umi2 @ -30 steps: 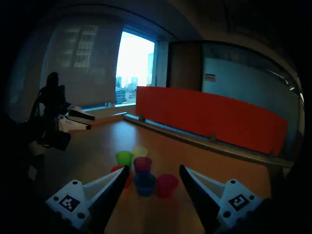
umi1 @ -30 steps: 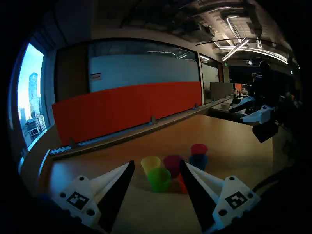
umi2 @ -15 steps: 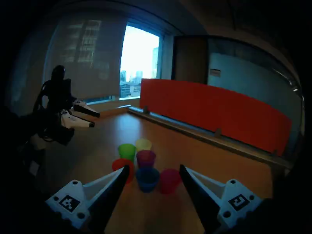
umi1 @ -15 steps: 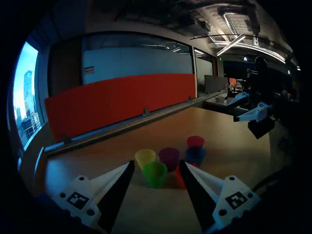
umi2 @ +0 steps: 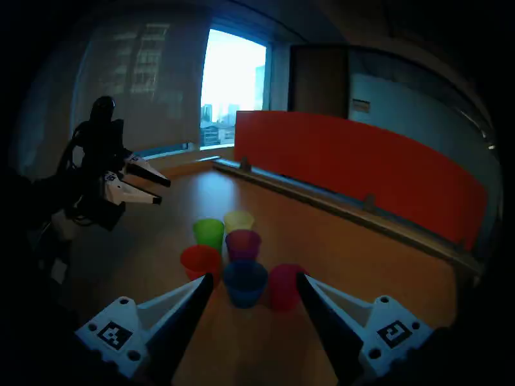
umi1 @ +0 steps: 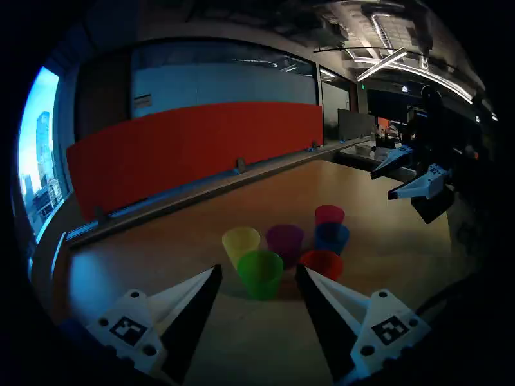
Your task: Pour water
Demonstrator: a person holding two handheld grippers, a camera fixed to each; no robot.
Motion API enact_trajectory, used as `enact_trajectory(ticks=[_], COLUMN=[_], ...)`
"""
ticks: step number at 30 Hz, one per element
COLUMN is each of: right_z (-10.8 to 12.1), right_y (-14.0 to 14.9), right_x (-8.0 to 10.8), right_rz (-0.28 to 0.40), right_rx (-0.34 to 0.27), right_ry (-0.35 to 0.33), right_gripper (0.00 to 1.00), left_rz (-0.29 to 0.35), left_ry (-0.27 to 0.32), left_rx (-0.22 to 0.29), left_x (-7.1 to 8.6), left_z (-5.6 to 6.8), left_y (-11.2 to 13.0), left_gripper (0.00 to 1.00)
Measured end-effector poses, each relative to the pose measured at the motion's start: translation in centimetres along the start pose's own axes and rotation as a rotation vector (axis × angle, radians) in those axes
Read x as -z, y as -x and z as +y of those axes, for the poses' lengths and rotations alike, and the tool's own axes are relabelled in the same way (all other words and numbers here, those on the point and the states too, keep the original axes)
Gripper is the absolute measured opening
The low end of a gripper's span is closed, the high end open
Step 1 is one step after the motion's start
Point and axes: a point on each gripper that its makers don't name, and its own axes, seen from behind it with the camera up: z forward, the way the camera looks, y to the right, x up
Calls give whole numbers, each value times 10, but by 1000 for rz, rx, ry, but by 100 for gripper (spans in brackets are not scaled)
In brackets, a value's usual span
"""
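Observation:
Several small plastic cups stand bunched together on a wooden table (umi1: 386, 219). In the left gripper view the green cup (umi1: 260, 274) is nearest, with yellow (umi1: 241, 244), purple (umi1: 285, 242), red (umi1: 321, 264), blue (umi1: 332, 237) and pink (umi1: 329, 215) cups behind. My left gripper (umi1: 257, 289) is open, fingers either side of the green cup, short of it. In the right gripper view the blue cup (umi2: 244, 283) is nearest, flanked by the red cup (umi2: 201, 261) and the pink cup (umi2: 284, 285). My right gripper (umi2: 254, 291) is open, just short of them.
A long red partition (umi1: 193, 151) runs along the table's far edge. Each view shows the other gripper held above the table: the right one (umi1: 412, 180) and the left one (umi2: 138, 183). A bright window (umi2: 232, 90) lies beyond.
Both grippers have tilted down and drawn closer to the cups, which now sit higher and larger between the fingers. The cups have not moved.

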Motion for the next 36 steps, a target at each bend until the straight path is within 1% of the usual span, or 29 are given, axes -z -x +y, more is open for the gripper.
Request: enact_trajectory(ticks=[6, 11, 17, 30, 36], right_z=[1, 2, 2, 1, -1], right_y=[16, 29, 39, 61, 69], right_x=[-12, -22, -35, -59, -67], right_rz=[-30, -53, -73, -120, -138], right_rx=[-8, -3, 4, -18, -10], right_ry=[-10, -16, -27, -50, -62], right_gripper=[99, 100, 100, 99, 99], left_rz=[-34, -62, -82, -131, -150], left_ry=[31, 42, 53, 71, 83], left_rx=[-14, -30, -26, -43, -55], left_x=[-14, -26, -38, -59, -66], left_z=[4, 4, 3, 1, 1], left_y=[16, 27, 37, 57, 61], left_gripper=[85, 85, 85, 85, 85])
